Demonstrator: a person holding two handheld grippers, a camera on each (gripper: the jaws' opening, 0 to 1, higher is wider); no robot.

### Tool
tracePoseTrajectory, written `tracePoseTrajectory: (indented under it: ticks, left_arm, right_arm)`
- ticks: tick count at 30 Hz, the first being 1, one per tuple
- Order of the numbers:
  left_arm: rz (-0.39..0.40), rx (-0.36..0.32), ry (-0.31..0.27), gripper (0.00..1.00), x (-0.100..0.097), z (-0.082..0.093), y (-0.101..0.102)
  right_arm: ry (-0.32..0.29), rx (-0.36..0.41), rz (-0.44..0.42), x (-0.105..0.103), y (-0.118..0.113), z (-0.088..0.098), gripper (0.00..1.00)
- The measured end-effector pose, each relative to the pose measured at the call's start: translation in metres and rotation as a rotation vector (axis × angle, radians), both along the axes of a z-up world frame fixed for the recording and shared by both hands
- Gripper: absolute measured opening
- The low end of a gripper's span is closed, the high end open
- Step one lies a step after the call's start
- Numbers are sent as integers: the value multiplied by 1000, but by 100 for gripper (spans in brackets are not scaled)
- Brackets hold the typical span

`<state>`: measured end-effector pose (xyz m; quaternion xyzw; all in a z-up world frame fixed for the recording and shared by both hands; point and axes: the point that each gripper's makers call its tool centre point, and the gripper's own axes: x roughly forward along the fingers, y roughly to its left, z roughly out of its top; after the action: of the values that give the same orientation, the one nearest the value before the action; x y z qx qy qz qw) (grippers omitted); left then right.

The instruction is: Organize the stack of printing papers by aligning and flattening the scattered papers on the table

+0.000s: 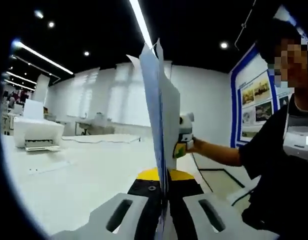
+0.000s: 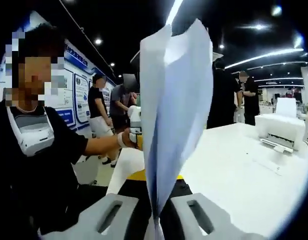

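The left gripper (image 1: 163, 212) is clamped on the edge of the papers (image 1: 158, 110), which stand upright between its jaws above the table (image 1: 84, 175). The right gripper (image 2: 155, 215) pinches the same sheaf (image 2: 171, 115) from the opposite edge. The sheets look light, thin and floppy, fanned at the top; they would likely slip or crease, so holds low on opposite edges suit tapping them square. A printer (image 1: 36, 132) sits farther back.
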<state>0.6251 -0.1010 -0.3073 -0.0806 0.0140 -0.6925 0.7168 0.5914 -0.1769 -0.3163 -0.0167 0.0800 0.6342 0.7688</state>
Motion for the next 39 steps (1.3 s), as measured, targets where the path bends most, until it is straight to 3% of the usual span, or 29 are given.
tracePoseTrajectory:
  ticks: [1, 2, 3, 4, 6, 8, 11, 12, 13, 15, 17, 19, 20, 21, 23, 27, 28, 30, 31, 32, 33, 34, 37, 39]
  left_arm:
    - [2, -13, 5, 18, 0, 1, 0]
    - [-1, -1, 56, 22, 0, -7, -2]
    - [-17, 22, 80, 17, -2, -17, -3]
    - [-33, 21, 60, 7, -4, -22, -4]
    - [-8, -6, 47, 6, -3, -20, -4]
    - [-13, -8, 42, 6, -4, -15, -3]
    - [-15, -6, 15, 11, -5, -6, -2]
    - [-10, -12, 33, 12, -4, -5, -1]
    - [-16, -14, 36, 6, -4, -7, -1]
    - [-13, -36, 4, 6, -4, -9, -2]
    - [-18, -36, 29, 7, -2, -9, -1]
    - [3, -17, 29, 19, 1, -6, -1]
    - [2, -17, 44, 23, 2, -3, 0]
    - [-4, -16, 56, 21, 1, -3, 0]
    - [-22, 1, 24, 6, -3, -12, 0]
    - [-12, -30, 37, 7, 0, -11, 1]
    - [-6, -31, 12, 9, 0, -4, 1]
    - [-6, -36, 16, 12, 1, 4, 2]
    - [-10, -43, 18, 12, 0, 5, 2]
    - [-11, -46, 17, 9, 0, 6, 2]
    - [-32, -49, -10, 6, -4, 0, 0]
    - [-24, -55, -17, 6, -3, -1, 0]
    - [-19, -50, 9, 7, 2, 2, -1]
    - [-17, -44, -3, 11, 1, 8, -1]
  right_arm:
    - [-13, 4, 0, 1, 1, -2, 5]
    - [-2, -1, -20, 5, 1, -9, 11]
    - [65, -45, -15, 3, 0, -25, 1]
    - [67, -74, -1, 1, -1, -33, 0]
    - [46, -30, -25, 18, -1, -33, 0]
    - [56, -33, -22, 10, 11, -27, 0]
    - [-23, -20, -6, 6, 11, -13, 1]
    - [-1, -2, -12, 6, 12, -14, 4]
    - [44, 3, -15, 5, 11, -17, 0]
    - [48, 42, -35, 13, 9, -20, 0]
    - [36, 40, -35, 14, 9, -19, 0]
    - [8, 20, -56, 19, 8, -15, 6]
    - [16, 21, -43, 17, 8, -11, 5]
    - [25, 27, -30, 12, 10, -9, 1]
    - [32, 44, -15, 7, 12, -13, 0]
    - [33, 55, -50, 14, 12, -12, 0]
    - [32, 60, -51, 14, 12, -6, 0]
    - [3, 71, -30, 10, 14, 5, 0]
    - [-37, 83, -28, 10, 16, 9, 5]
    - [-32, 87, -33, 10, 16, 8, 9]
    - [3, 55, -27, 9, 16, -5, 2]
    - [-5, 57, -14, 10, 18, -9, 0]
    - [13, 71, -23, 8, 15, -1, 0]
    - [-9, 55, -9, 5, 19, 4, 0]
